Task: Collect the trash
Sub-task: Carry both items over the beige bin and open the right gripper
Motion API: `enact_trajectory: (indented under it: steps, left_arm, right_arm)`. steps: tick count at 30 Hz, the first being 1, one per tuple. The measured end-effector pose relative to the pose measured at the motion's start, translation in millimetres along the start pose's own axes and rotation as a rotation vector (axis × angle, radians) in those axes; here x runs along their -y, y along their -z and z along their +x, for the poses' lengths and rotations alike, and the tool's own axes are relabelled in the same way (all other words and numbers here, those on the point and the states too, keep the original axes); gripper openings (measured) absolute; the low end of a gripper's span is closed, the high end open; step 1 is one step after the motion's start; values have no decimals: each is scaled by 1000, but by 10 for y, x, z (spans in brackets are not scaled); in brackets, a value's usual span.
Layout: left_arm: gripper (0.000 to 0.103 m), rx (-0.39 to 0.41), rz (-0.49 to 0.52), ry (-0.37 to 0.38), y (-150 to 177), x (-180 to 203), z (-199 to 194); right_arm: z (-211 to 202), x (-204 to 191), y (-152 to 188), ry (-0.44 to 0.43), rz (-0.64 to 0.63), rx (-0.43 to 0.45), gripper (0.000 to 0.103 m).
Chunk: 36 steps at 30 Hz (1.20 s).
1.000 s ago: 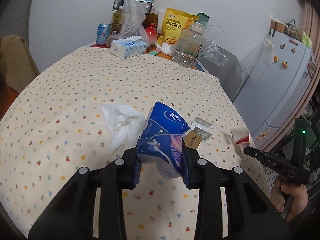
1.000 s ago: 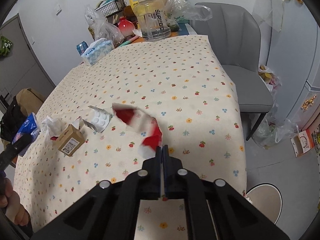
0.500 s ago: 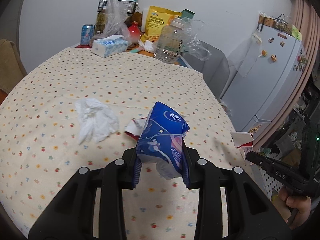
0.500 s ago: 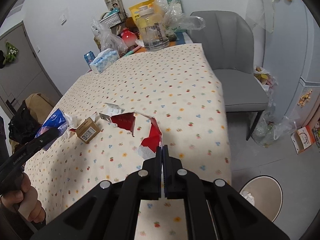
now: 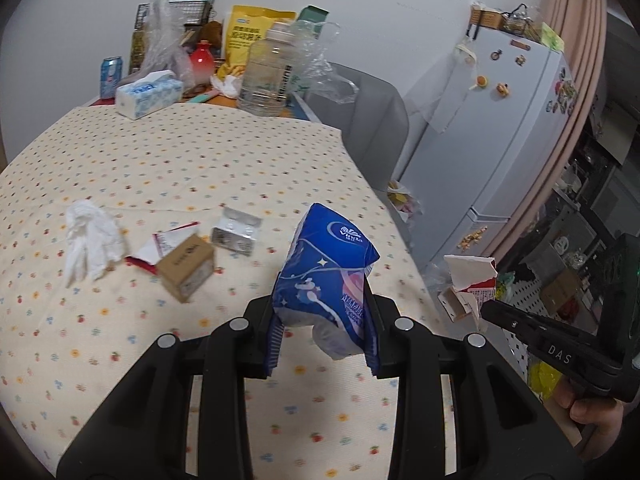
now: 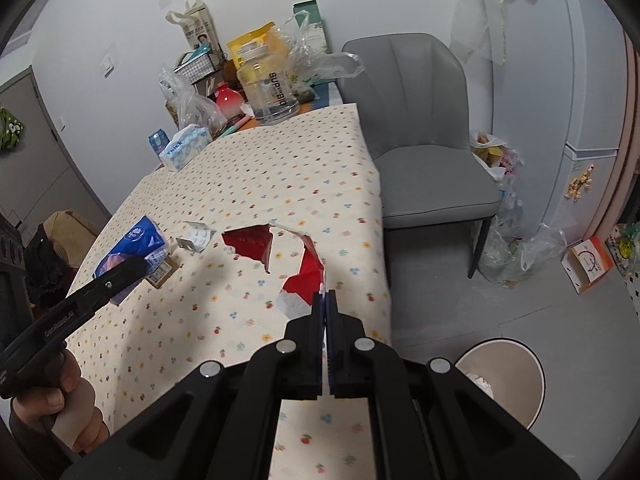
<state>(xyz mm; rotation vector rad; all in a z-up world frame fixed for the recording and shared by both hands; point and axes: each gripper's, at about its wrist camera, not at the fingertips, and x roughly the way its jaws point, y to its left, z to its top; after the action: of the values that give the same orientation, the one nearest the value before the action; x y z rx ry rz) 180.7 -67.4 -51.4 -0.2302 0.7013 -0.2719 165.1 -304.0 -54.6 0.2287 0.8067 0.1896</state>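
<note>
Blue tissue wrapper (image 5: 328,280) is clamped in the left hand-held gripper (image 5: 324,332); the right hand-held gripper (image 6: 325,300) grips torn red packaging (image 6: 304,276). Bin (image 6: 516,364) at 4 o'clock; 3 scraps remain on the tabletop (image 5: 200,168).

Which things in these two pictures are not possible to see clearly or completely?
- Round beige trash bin, right wrist view: the right claw covers its near side, so its contents are mostly hidden.
- Small brown cardboard box, right wrist view: mostly behind the left claw's blue plastic tissue packet.
- Silver blister pack, left wrist view: print too small.
</note>
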Motion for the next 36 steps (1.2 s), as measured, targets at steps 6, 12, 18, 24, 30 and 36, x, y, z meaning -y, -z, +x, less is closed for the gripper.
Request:
enact_trajectory:
  steps: [6,12,18,24,30,36]
  left_arm:
    - [33,-28,40,50,51,336,147]
    - [33,-63,77,97,103,661,331]
    - [33,-90,119,126,148,990,496]
    - [33,-124,160,146,209,1296,664]
    - [33,-150,190,163,257,1525,796]
    - [33,-173,220,163,323,1670,926]
  right_arm:
    - [-217,320,35,44,34,27,3]
    - [-373,692,129,93,86,38,3]
    - [-442,1080,251,130,139,30,3]
    - [-439,1393,389,159,188,22,3]
    - [-399,1726,551,186,243,9,3]
    - [-313,2035,705,211,292,-9,3]
